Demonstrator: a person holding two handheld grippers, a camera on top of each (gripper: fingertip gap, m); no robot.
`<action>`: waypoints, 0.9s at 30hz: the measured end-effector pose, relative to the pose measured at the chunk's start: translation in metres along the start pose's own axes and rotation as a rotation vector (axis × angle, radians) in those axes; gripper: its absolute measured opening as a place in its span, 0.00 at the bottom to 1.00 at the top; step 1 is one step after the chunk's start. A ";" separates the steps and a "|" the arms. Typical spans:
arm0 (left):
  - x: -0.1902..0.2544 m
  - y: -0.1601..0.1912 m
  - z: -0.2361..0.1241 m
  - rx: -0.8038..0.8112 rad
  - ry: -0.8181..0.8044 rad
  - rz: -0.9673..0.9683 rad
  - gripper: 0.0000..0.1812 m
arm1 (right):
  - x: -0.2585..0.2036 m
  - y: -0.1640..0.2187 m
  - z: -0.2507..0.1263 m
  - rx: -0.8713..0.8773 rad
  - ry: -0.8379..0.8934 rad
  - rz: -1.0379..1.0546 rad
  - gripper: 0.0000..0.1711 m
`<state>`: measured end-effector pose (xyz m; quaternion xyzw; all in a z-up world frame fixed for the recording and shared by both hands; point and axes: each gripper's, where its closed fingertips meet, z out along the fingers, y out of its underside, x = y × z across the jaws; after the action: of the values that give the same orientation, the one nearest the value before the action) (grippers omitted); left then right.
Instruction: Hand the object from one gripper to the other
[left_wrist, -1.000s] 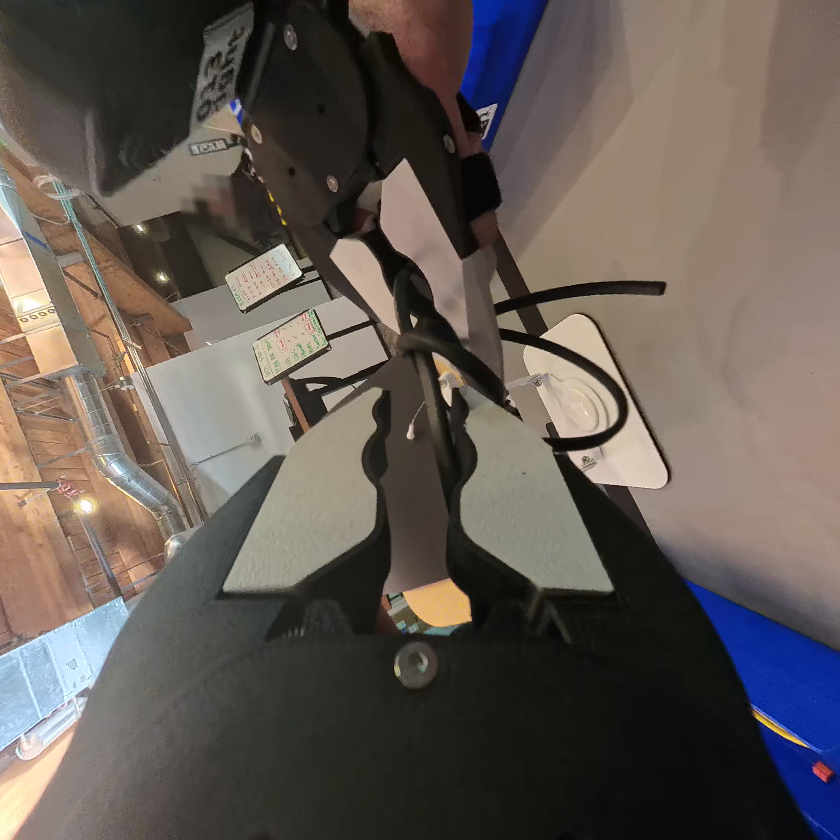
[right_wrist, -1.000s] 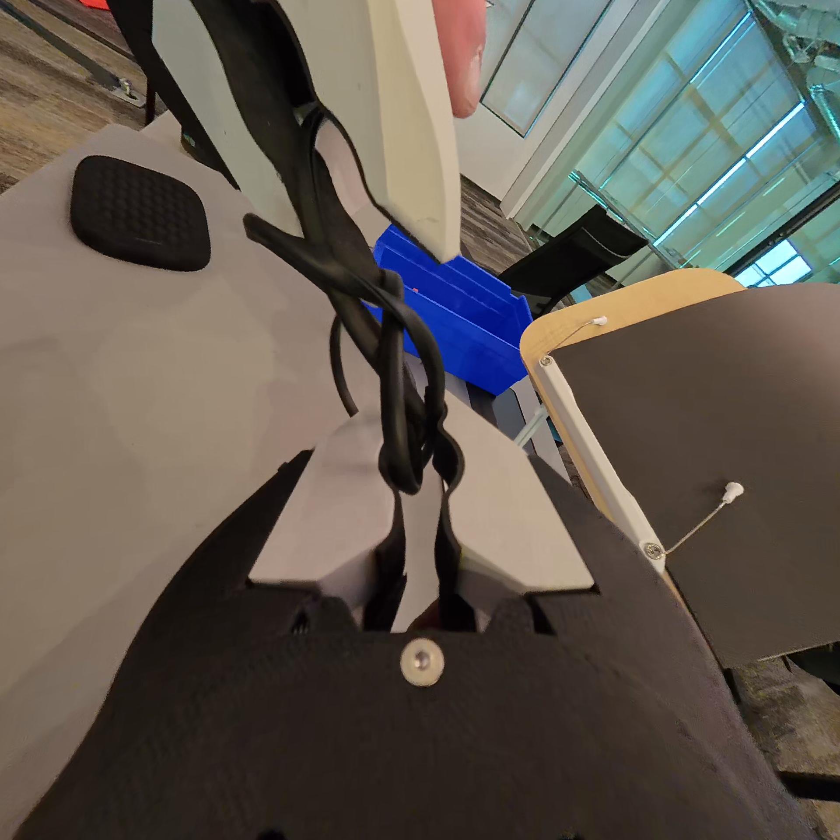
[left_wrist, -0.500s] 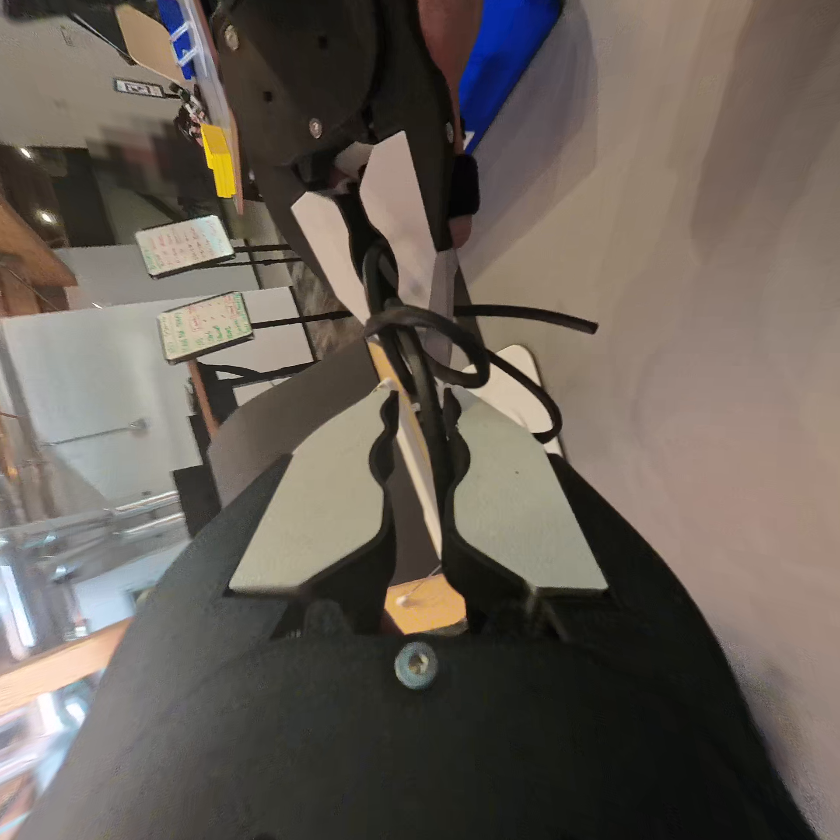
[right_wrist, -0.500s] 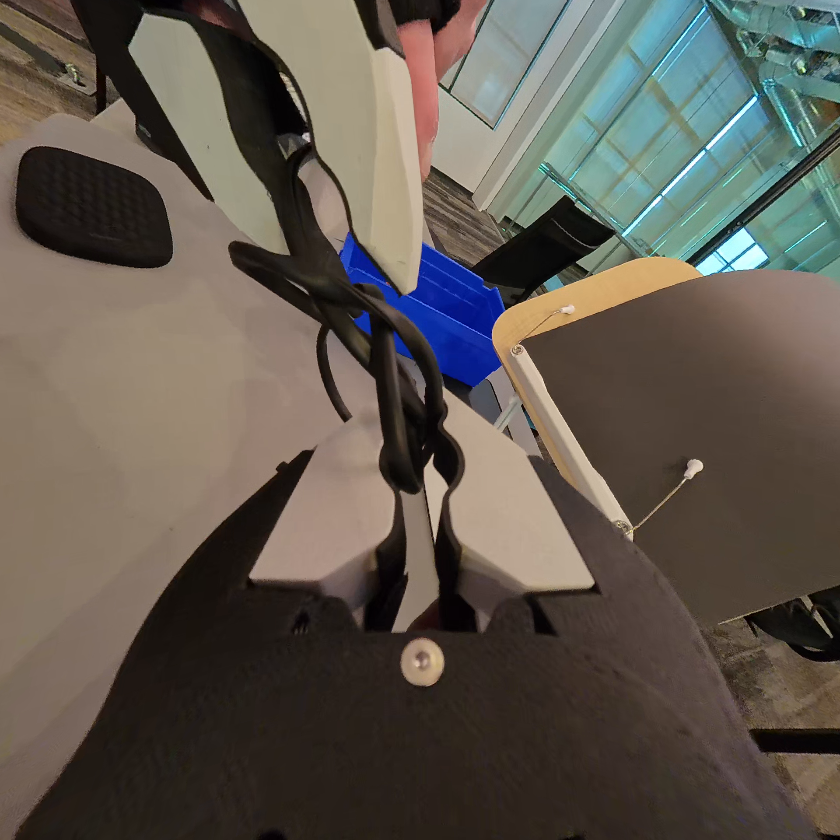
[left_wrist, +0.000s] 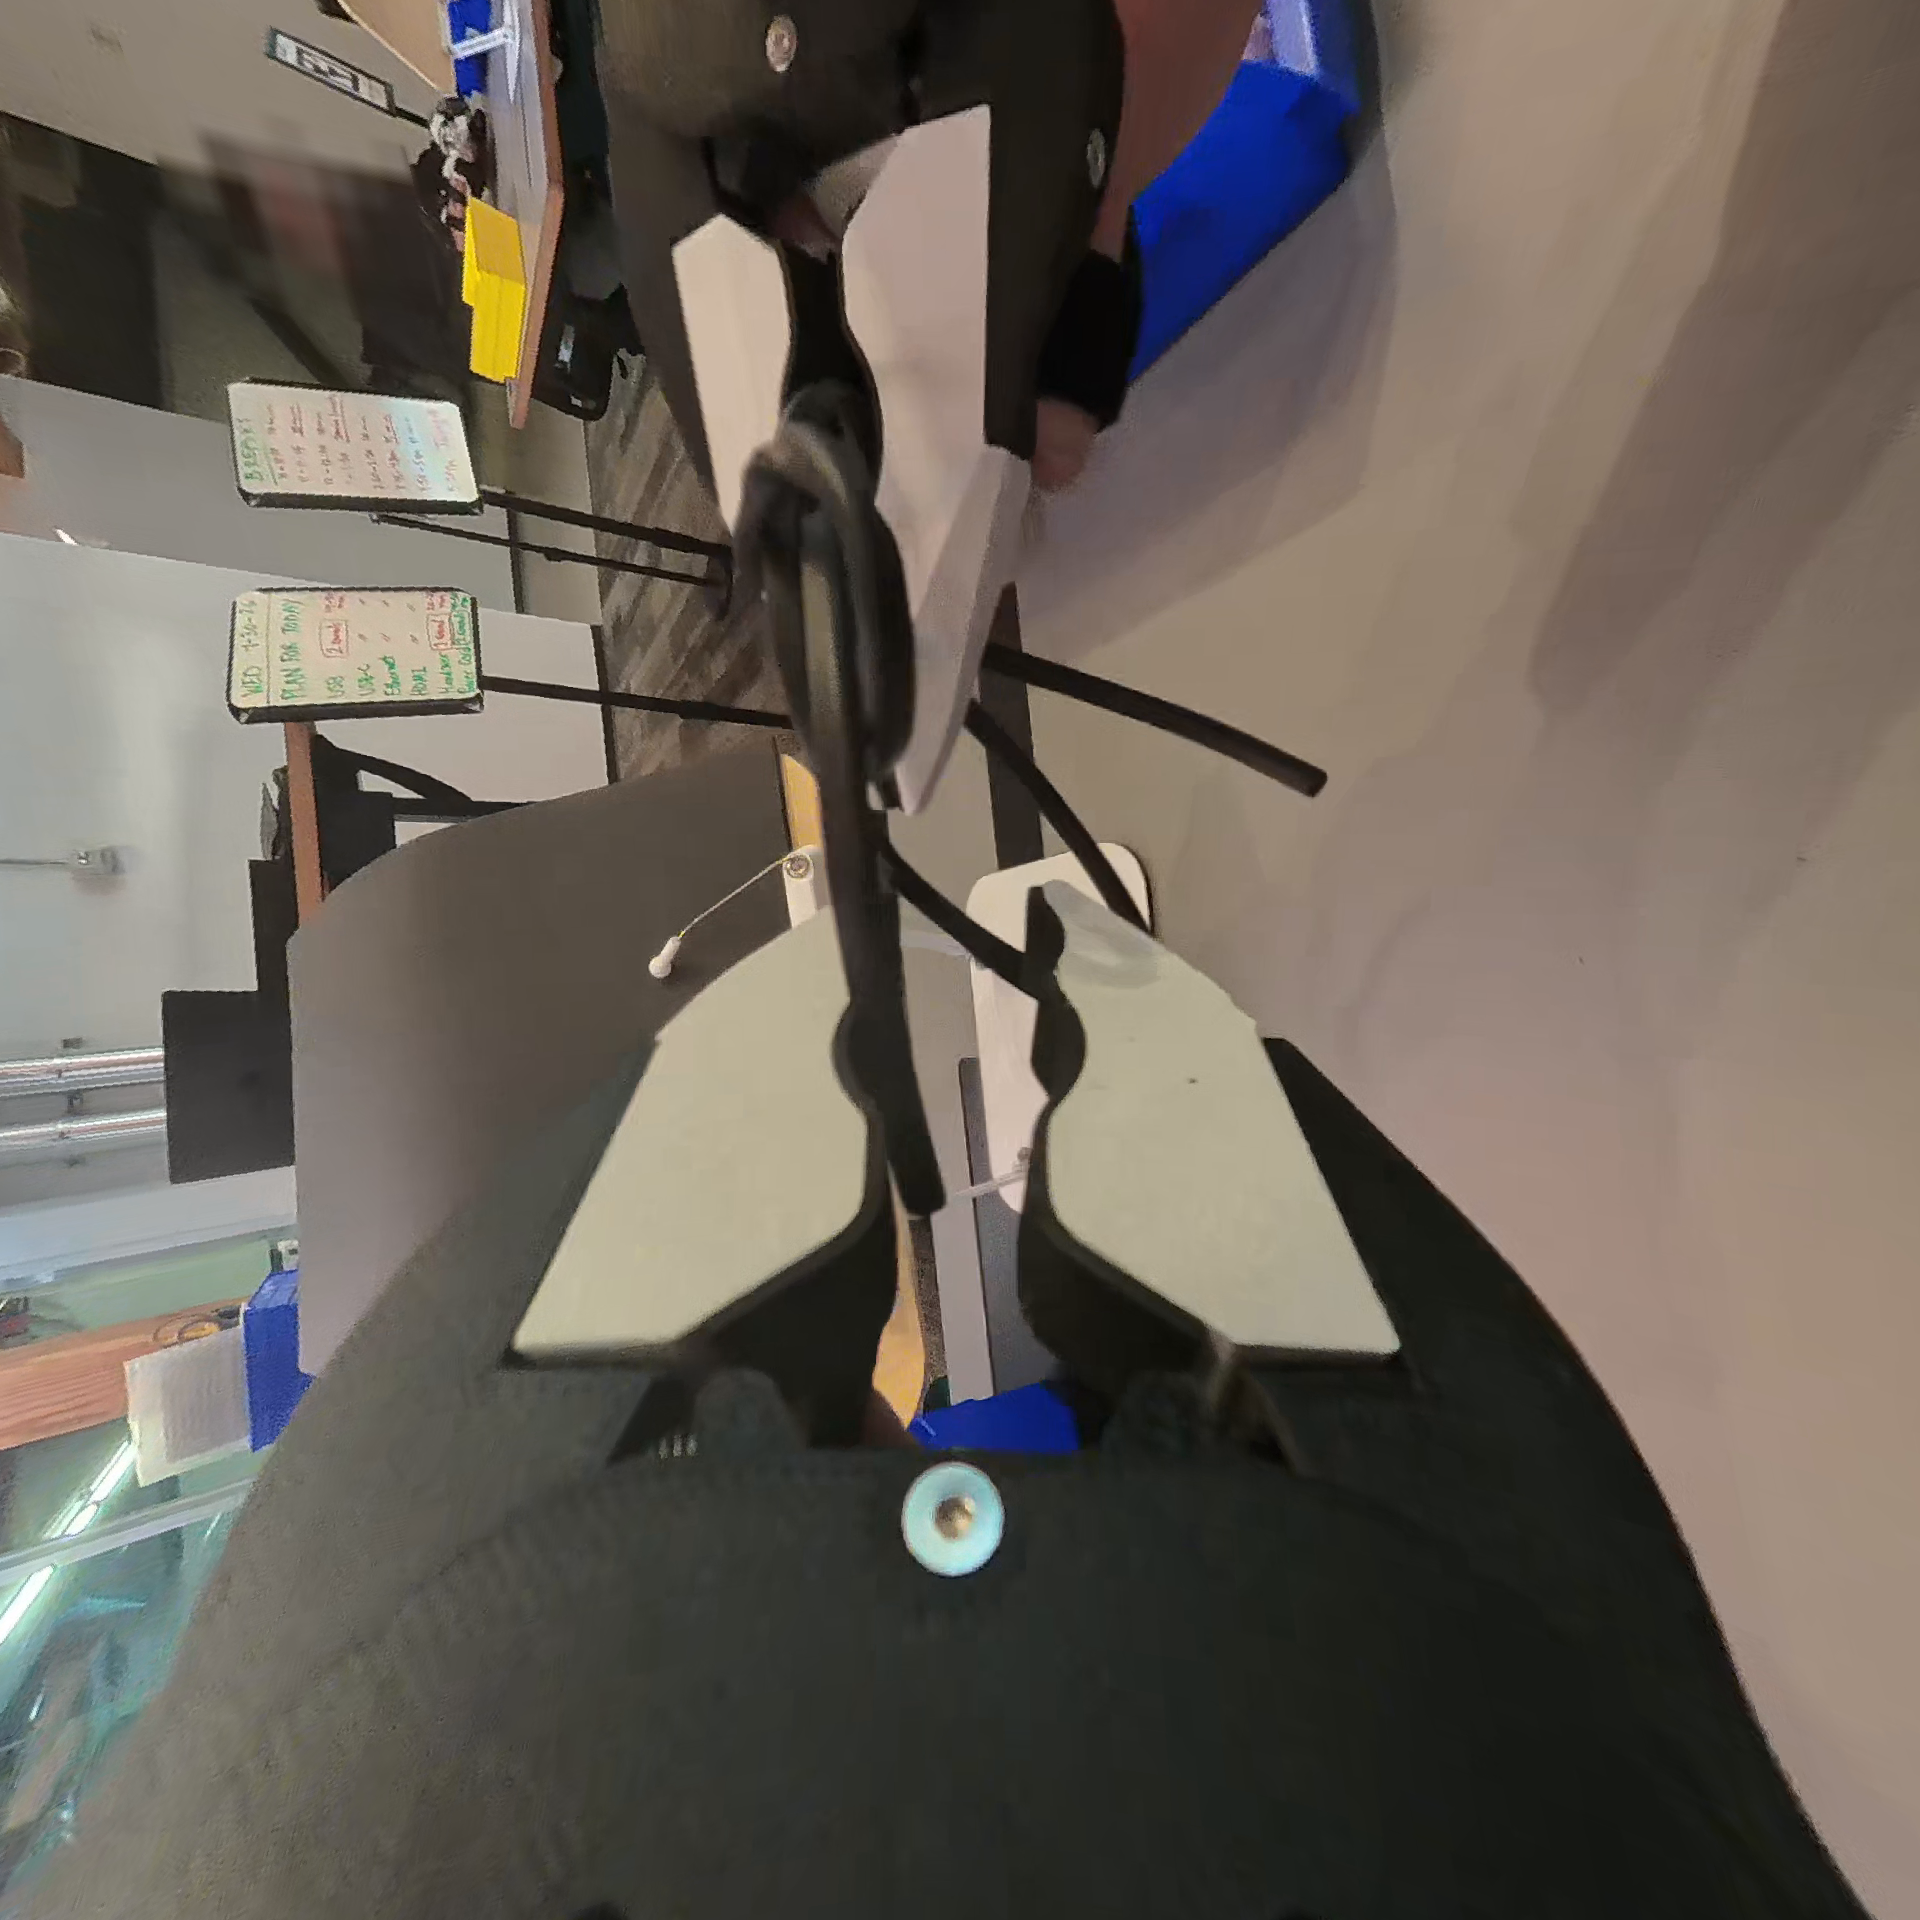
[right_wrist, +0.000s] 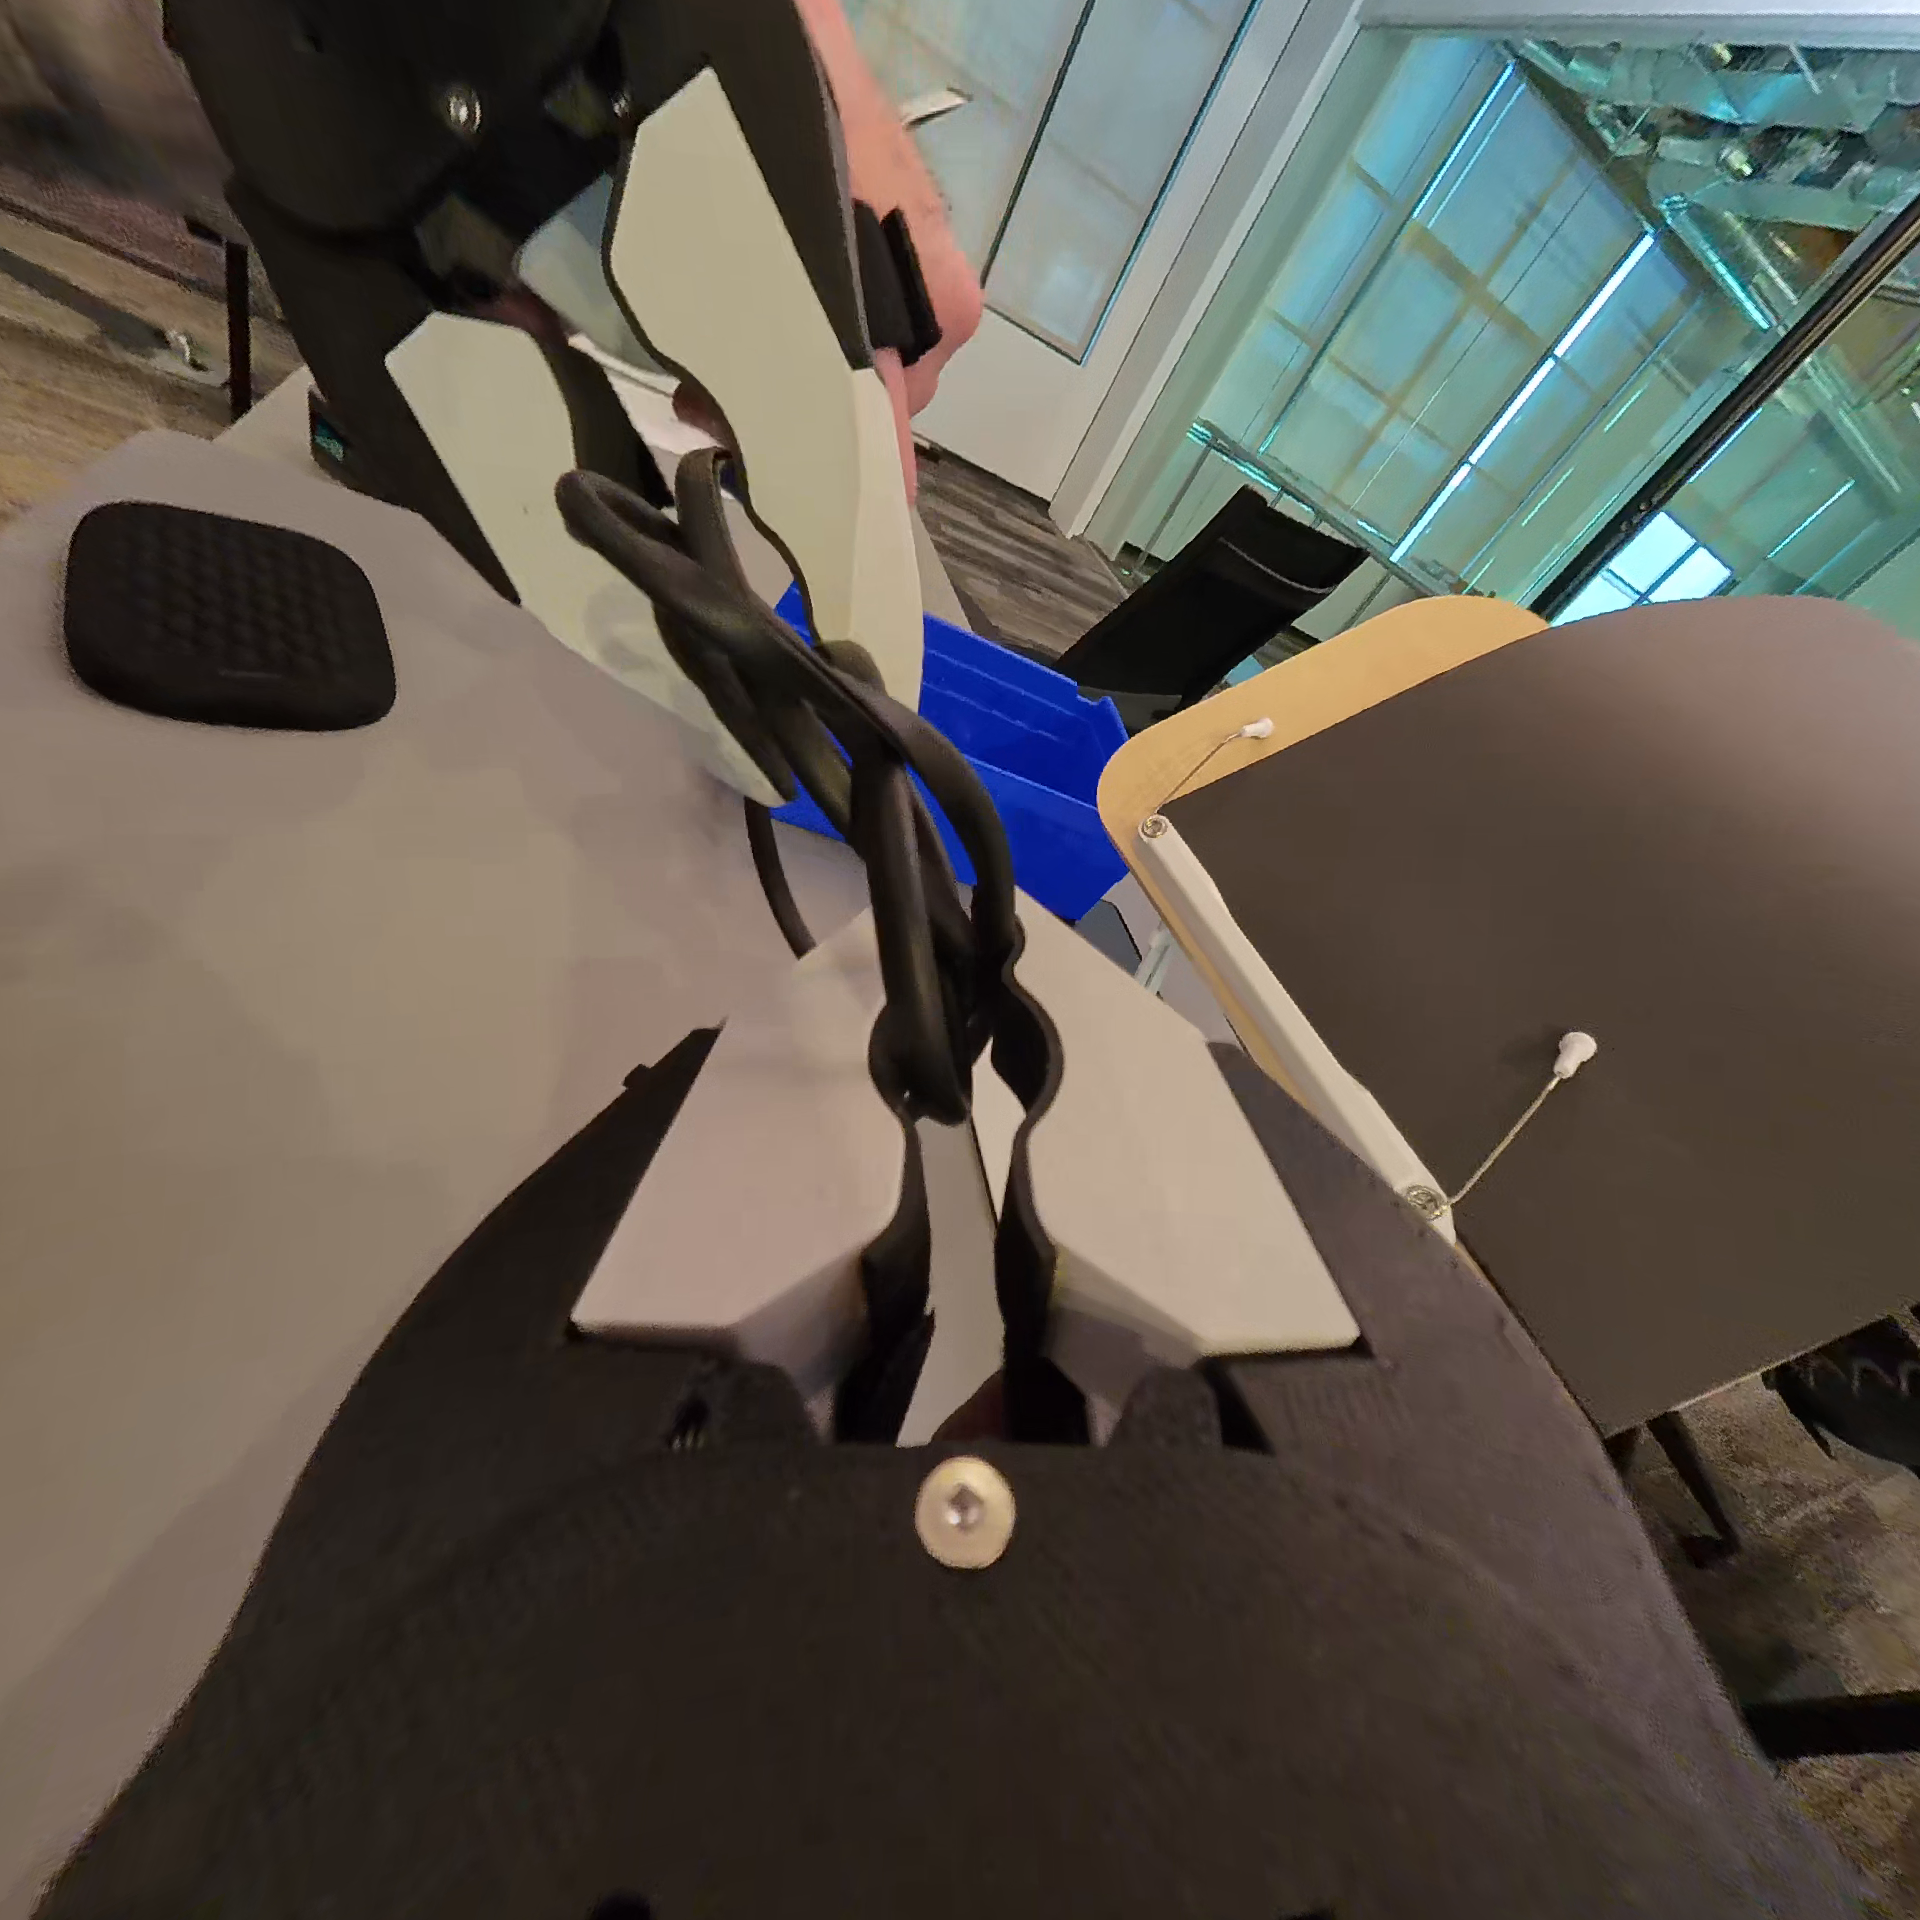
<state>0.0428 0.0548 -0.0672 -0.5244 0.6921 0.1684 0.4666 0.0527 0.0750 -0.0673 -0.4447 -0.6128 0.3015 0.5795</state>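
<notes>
The object is a looped black cord (right_wrist: 914, 831). My right gripper (right_wrist: 935, 966) is shut on one end of it, and the loops run up and away from its tips. My left gripper (right_wrist: 831, 738) faces it from above with its jaws apart, and the cord's far loop lies loosely between them. In the left wrist view my left gripper (left_wrist: 935, 914) is open. A straight piece of cord (left_wrist: 873, 1039) rests against its left finger only. The right gripper (left_wrist: 842, 665) holds the bundle just beyond. A loose cord end (left_wrist: 1247, 748) sticks out to the right.
Both grippers hang above a grey table (right_wrist: 312, 987). A black rubber pad (right_wrist: 223, 613) lies on it at the far left. A blue bin (right_wrist: 997, 748) stands behind the cord. A dark board with a tan edge (right_wrist: 1610, 935) is at the right. A white plate (left_wrist: 1101, 868) lies beyond the left fingers.
The two grippers have drawn apart. The cord has shifted from the left gripper's right finger to its left finger and lies loose. The right gripper has stayed shut on it.
</notes>
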 end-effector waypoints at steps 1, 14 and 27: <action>-0.001 0.001 -0.001 -0.002 -0.007 -0.006 0.14 | 0.001 0.000 -0.001 0.000 0.006 0.001 0.00; -0.019 -0.026 -0.042 0.109 -0.008 -0.190 0.32 | 0.014 0.006 -0.002 -0.096 0.162 -0.249 0.01; 0.001 -0.027 -0.004 0.039 0.083 -0.219 0.12 | 0.006 -0.017 -0.003 0.052 0.244 -0.416 0.01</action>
<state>0.0646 0.0409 -0.0587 -0.5941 0.6524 0.0810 0.4635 0.0532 0.0729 -0.0492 -0.3270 -0.6088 0.1355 0.7100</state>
